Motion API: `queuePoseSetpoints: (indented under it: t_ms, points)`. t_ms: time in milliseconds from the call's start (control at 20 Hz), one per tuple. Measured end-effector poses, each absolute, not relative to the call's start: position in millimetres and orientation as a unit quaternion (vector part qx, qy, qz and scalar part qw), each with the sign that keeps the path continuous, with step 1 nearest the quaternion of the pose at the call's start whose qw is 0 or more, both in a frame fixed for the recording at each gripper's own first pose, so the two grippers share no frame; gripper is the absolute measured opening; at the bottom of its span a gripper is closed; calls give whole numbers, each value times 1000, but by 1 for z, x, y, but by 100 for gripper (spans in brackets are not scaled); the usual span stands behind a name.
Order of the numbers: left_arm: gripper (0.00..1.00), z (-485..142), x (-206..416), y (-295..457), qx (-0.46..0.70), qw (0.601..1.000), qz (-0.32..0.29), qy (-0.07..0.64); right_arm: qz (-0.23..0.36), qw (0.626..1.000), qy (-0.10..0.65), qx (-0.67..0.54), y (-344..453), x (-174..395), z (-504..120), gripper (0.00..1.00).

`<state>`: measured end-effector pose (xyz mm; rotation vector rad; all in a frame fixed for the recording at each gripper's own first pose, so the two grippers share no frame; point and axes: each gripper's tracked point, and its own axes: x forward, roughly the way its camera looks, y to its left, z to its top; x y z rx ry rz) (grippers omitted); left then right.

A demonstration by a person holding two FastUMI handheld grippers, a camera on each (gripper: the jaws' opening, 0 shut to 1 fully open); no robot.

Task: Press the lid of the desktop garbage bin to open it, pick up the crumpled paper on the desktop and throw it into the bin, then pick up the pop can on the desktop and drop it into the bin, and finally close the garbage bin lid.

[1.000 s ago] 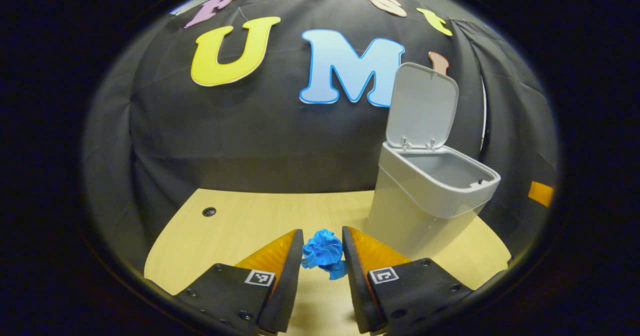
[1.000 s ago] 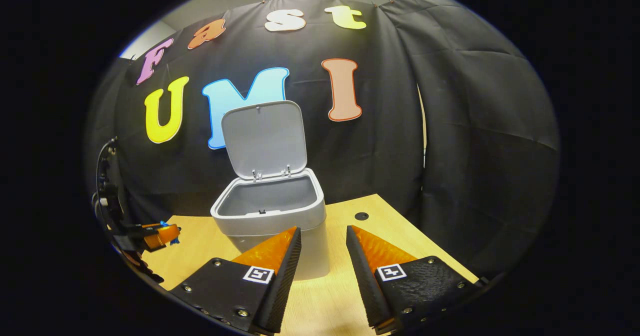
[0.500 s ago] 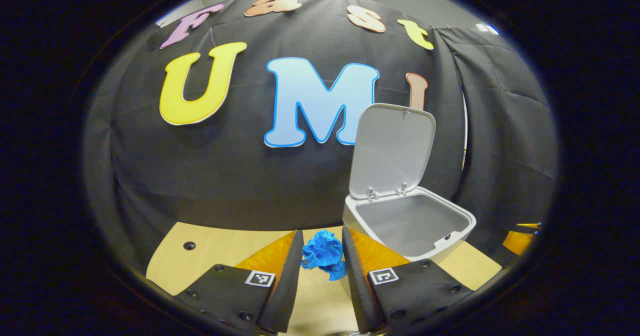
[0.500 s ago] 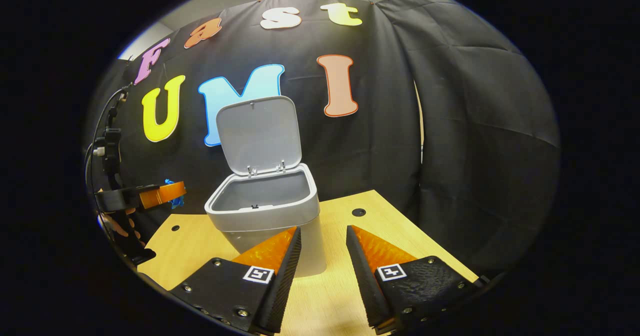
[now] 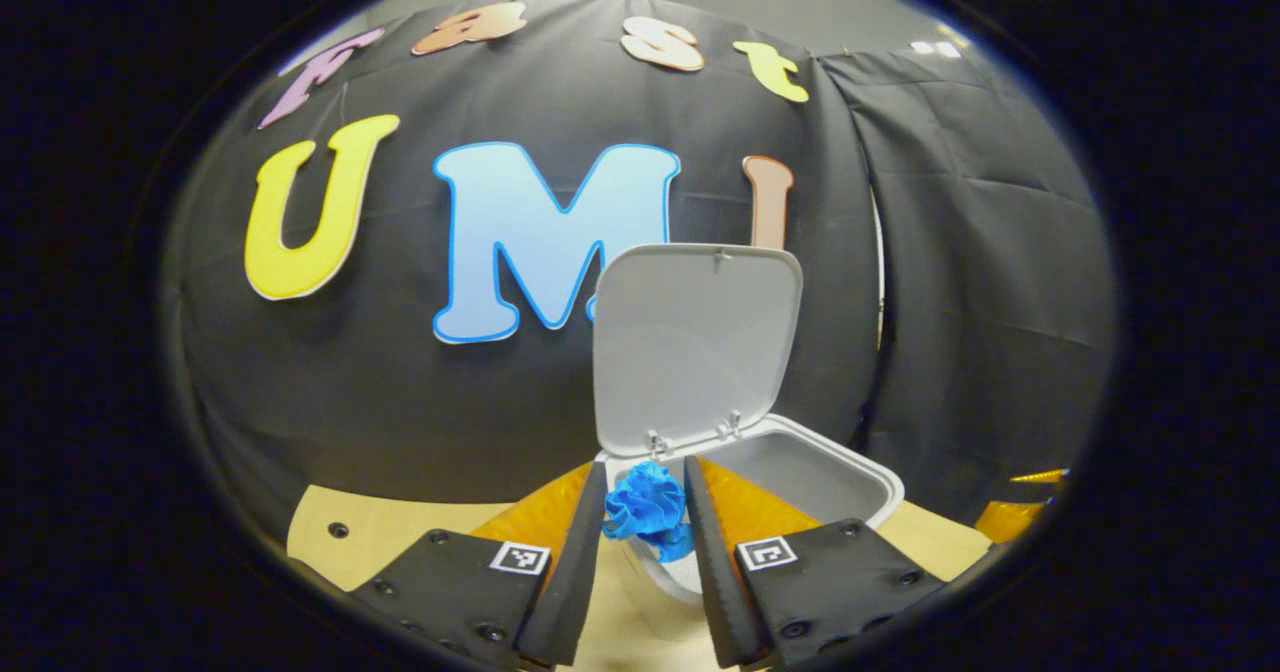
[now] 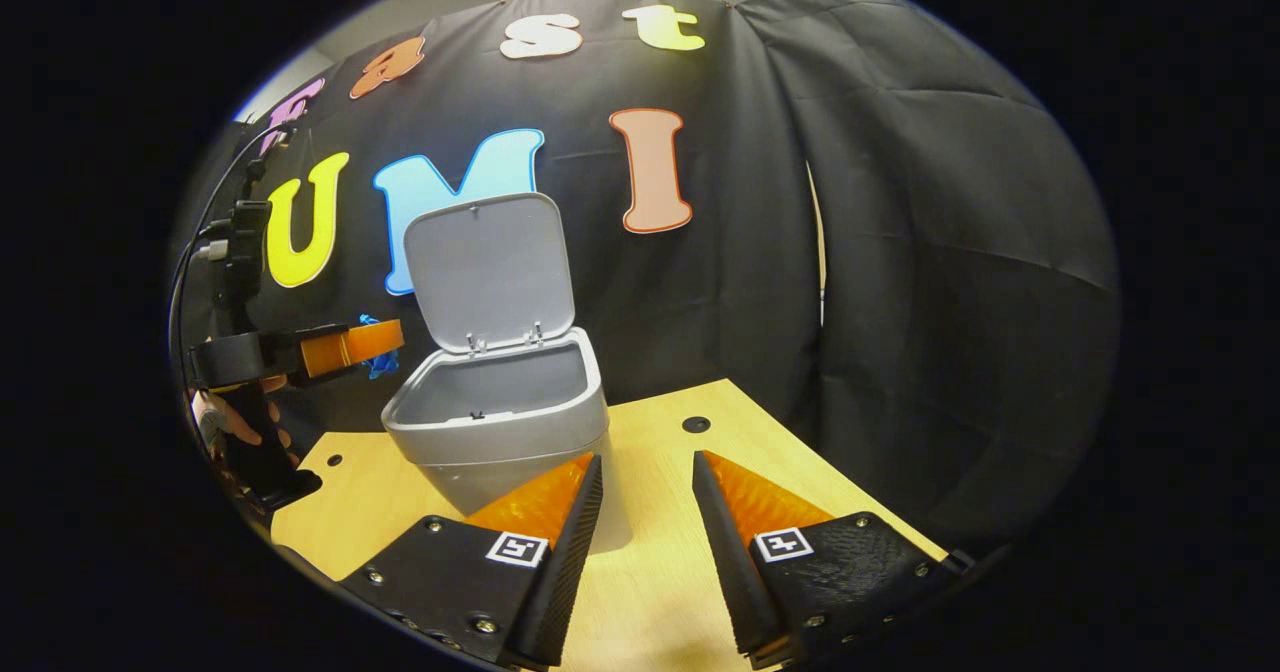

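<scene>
The left gripper (image 5: 645,512) pinches the crumpled blue paper (image 5: 647,510) between both fingers, held in the air just left of the bin (image 6: 497,422), near its rim and not yet over the mouth. The lid (image 6: 489,270) stands upright at the far edge. The drop likely needs a short move rightward. The right gripper (image 6: 645,512) hangs spread and empty, near the bin's front.

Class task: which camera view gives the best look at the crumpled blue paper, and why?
The left gripper view: the crumpled paper sits close and central, pinched in the left claw before the open bin. The right gripper view shows a small blue scrap at the far claw.
</scene>
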<state>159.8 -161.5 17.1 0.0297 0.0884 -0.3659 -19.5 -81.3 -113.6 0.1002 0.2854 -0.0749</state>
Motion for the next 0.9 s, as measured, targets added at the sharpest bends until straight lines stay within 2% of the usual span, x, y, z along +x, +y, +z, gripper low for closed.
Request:
queuePoseSetpoints:
  t_ms: [50,100,200,250,300,450,550,800,850,900]
  points:
    - [56,18,162,-171,18,981,-190,43,-42,988,142,50,-84,-20,-113,60]
    - [52,18,163,-177,21,980,-195,42,-45,988,141,50,-87,-20,-113,60]
    - [52,19,165,-188,21,977,-206,40,-51,987,141,51,-90,-21,-113,60]
    - [56,20,164,-193,18,976,-213,39,-55,987,141,52,-92,-22,-113,60]
    - [51,20,164,-196,18,975,-218,37,-59,987,141,53,-95,-24,-113,60]
    - [56,18,168,-204,19,974,-221,39,-67,986,142,54,-101,-27,-114,60]
    - [94,19,168,-204,13,975,-220,38,-71,986,142,55,-104,-30,-115,60]
    - [99,20,167,-194,13,977,-210,36,-70,986,142,57,-101,-33,-116,60]
    - [94,21,165,-190,12,978,-208,34,-67,986,142,57,-99,-34,-117,60]
    - [99,23,164,-186,12,978,-205,32,-62,986,143,57,-95,-34,-117,60]
